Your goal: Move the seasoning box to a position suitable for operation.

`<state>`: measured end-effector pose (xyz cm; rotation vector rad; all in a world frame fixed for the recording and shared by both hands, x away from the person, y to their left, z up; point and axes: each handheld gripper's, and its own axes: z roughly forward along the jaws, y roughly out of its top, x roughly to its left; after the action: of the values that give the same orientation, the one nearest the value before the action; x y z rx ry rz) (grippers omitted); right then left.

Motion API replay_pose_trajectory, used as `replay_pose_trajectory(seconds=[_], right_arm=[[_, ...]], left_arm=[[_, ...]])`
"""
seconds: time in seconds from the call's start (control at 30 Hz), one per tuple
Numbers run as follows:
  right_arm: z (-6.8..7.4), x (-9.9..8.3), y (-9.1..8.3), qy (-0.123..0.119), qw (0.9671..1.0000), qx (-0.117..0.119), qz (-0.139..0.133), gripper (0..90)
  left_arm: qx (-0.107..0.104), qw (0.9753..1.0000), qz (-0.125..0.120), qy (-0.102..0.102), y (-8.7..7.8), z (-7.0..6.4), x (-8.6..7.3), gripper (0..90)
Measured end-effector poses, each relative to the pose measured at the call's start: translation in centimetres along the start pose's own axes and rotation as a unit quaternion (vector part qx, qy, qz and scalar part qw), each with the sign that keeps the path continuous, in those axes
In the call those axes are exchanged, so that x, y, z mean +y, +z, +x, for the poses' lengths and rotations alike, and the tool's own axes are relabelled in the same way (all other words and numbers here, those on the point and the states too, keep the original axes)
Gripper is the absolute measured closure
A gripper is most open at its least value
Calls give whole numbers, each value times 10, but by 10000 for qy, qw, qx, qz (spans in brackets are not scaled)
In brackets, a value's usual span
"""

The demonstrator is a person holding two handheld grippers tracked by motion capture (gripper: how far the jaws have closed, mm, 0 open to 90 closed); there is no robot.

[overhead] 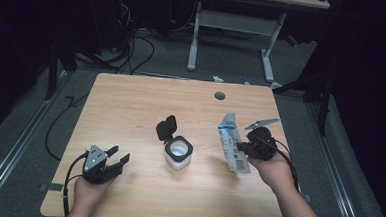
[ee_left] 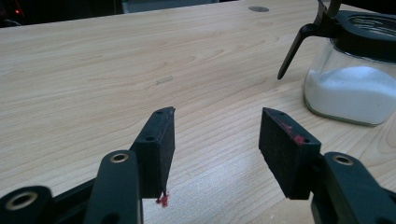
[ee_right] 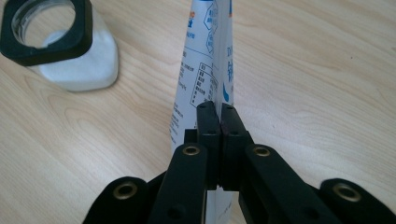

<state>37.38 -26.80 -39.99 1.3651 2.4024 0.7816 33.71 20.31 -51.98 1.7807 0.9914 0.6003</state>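
Note:
A glass jar [overhead: 178, 154] with a black rim and white powder inside stands mid-table, its black flip lid [overhead: 166, 127] hinged open to the rear. The same jar [ee_left: 351, 88] [ee_right: 65, 46] appears in both gripper views. My right gripper [overhead: 240, 147] [ee_right: 219, 112] is shut on the edge of a white and blue printed packet [overhead: 233, 142] [ee_right: 208, 60], held upright just right of the jar. My left gripper [overhead: 119, 154] [ee_left: 217, 140] rests open near the table's front left, nothing between its fingers, jar off to its right.
The wooden table [overhead: 131, 100] has a round cable hole [overhead: 219, 96] near its far edge. Beyond it are cables on the floor and a white desk frame [overhead: 233, 25]. Bare tabletop lies to the left and behind the jar.

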Motion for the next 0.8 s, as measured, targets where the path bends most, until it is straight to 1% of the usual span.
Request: replay_pose_trajectory(seconds=[0.03, 0.1, 0.17, 0.2, 0.27, 0.33, 0.4, 0.43, 0.67, 0.73, 0.8], right_arm=[[0, -2, 0, 71, 9999, -19, -113, 895], [-1, -4, 0, 117, 9997, -21, -227, 895], [-2, -6, 1, 105, 9994, -65, -316, 894], [-2, -8, 2, 140, 9991, -82, -384, 894], [-2, -11, 3, 169, 9989, -58, -436, 895], [-3, -15, 4, 173, 9983, -65, -553, 895], [-4, -18, 4, 220, 9975, -57, -667, 895], [-5, -20, 5, 283, 9970, -52, -714, 895], [-6, -32, 5, 376, 9934, -88, -1076, 894], [-6, -35, 6, 400, 9918, -105, -1210, 894], [-7, -37, 6, 400, 9908, -90, -1288, 894]], left_arm=[[3, 10000, -9, -12, 0, 0, 0, 461], [-3, 10000, -7, -37, 0, 1, 0, 461], [8, 10000, -17, -36, -1, 2, 0, 461], [3, 10000, -21, -40, -1, 2, 0, 461], [-1, 10000, -27, -38, -1, 2, 0, 461], [-15, 10000, -13, -18, -1, 1, 0, 461], [-30, 10000, 36, 47, 0, 1, 0, 460], [-52, 10000, 55, 54, 0, 0, -1, 460], [-132, 9995, 120, 252, 2, -4, 0, 456], [-148, 9994, 131, 272, 2, -5, -1, 456], [-158, 9994, 136, 291, 3, -6, -1, 456]])
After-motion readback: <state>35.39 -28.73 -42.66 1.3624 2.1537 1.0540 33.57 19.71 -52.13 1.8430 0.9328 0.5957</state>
